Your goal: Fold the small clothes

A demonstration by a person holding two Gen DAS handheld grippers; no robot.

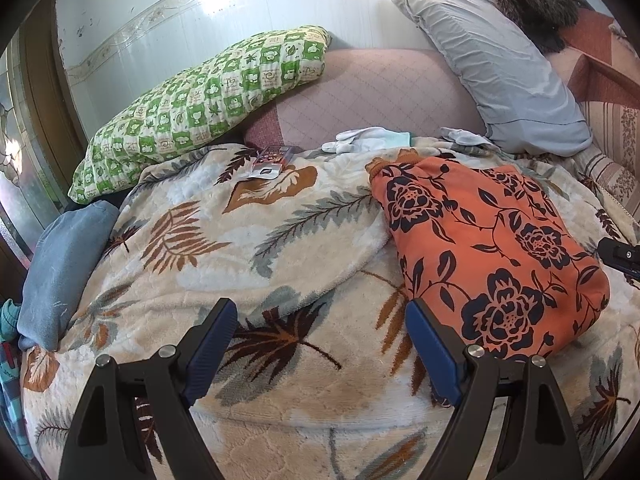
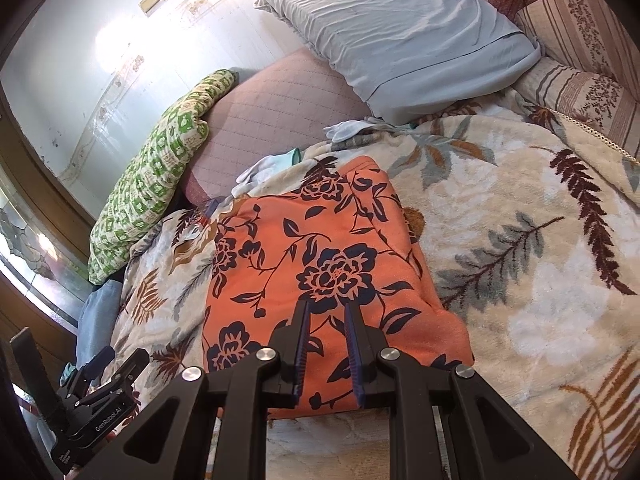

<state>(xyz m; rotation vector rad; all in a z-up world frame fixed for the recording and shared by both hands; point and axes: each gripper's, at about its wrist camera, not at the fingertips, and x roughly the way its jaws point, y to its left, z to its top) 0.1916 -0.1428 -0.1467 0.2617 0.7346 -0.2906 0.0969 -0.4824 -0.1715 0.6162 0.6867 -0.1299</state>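
Lying folded on the leaf-patterned blanket of the bed, the orange flowered garment sits to the right of the left hand-held gripper, whose jaws stand wide apart over bare blanket with nothing between them. The right hand-held gripper hovers above the garment's near part, its jaws nearly closed and gripping no cloth. White gloves lie beyond, by the grey pillow. A small packet near the green checked pillow is too blurred to identify.

sunlit pale wall behind a bed, wooden frame leftward
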